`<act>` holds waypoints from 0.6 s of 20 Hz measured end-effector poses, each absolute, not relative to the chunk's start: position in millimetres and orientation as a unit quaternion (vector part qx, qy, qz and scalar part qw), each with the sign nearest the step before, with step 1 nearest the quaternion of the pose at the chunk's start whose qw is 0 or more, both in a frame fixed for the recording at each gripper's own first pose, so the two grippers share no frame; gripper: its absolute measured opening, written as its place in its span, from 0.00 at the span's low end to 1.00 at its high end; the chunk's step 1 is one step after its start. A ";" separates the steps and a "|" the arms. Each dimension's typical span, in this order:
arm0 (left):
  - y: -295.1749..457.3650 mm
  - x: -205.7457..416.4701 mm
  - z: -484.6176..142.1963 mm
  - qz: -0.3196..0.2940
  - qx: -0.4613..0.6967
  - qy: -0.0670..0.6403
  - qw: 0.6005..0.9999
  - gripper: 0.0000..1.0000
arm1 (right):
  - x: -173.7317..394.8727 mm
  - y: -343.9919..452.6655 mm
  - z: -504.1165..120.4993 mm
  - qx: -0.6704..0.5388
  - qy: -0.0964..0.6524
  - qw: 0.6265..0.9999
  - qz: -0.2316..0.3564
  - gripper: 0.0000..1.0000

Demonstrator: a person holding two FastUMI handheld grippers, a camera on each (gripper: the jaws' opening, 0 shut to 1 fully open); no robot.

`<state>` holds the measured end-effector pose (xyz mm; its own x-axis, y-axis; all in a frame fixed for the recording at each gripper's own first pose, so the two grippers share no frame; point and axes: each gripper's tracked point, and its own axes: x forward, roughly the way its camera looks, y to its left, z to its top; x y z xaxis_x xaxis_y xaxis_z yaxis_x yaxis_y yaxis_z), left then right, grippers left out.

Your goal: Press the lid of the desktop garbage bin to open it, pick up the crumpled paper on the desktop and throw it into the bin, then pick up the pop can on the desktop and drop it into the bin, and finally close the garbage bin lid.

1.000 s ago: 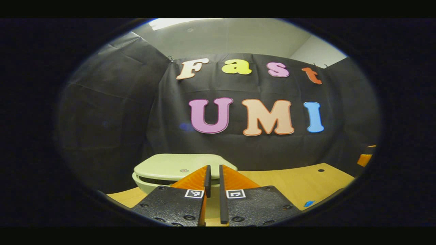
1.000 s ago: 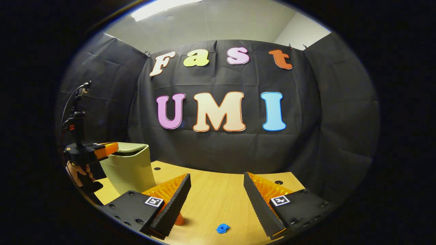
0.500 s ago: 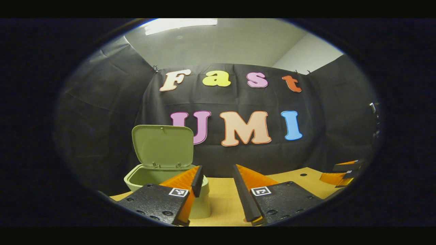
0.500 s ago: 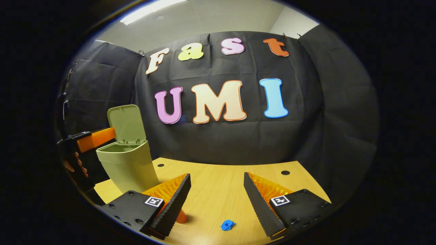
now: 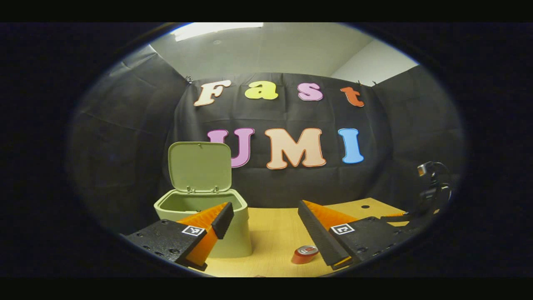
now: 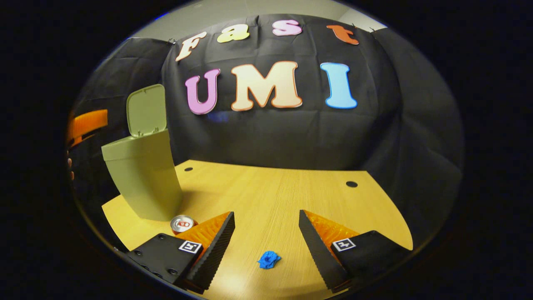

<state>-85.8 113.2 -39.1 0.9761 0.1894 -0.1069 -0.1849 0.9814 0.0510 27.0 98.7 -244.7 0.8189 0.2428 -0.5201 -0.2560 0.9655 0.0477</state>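
1. Left gripper view: the left gripper (image 5: 263, 223) has its jaws spread wide with nothing between them, held above the wooden table (image 5: 275, 233).
2. The bin (image 5: 208, 225) stands at the left of the table, partly behind the left finger. Its lid (image 5: 200, 166) stands upright at the back edge, so the mouth is open and the pale green inner walls show.
3. The can (image 5: 305, 254) lies on its side on the table, just beside the inner edge of the right finger and to the right of the bin, apart from it.
4. At the far right of this view the other gripper (image 5: 416, 214) shows dimly, with a cable looping above it; its jaw state cannot be read from here.
5. Right gripper view: the right gripper (image 6: 266, 233) is also wide open and holds nothing, tilted down toward the table (image 6: 270, 196).
6. The crumpled paper (image 6: 269, 259), a small blue wad, lies on the table between the two fingers, touching neither.
7. The can (image 6: 182, 223) lies at the foot of the bin (image 6: 141, 183), just behind the left finger, its round end facing the camera.
8. The lid (image 6: 146, 110) is raised above the bin; an orange part of the other gripper (image 6: 85, 125) shows at the far left edge beside it.
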 end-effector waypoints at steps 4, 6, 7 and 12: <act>123.9 -97.9 -44.1 0.111 0.021 0.068 0.991 0.95 | 22.2 98.4 -293.0 -0.039 0.322 0.937 0.132 0.98; 130.2 -103.6 -45.9 0.119 0.027 0.075 0.990 0.96 | 15.9 99.3 -314.0 -0.049 0.350 0.926 0.133 0.98; 132.8 -106.0 -47.2 0.122 0.030 0.077 0.989 0.96 | 13.5 98.4 -323.6 -0.053 0.363 0.921 0.132 0.96; 144.6 -118.2 -53.6 0.136 0.036 0.092 0.986 0.94 | 5.8 95.1 -357.9 -0.062 0.414 0.900 0.122 0.98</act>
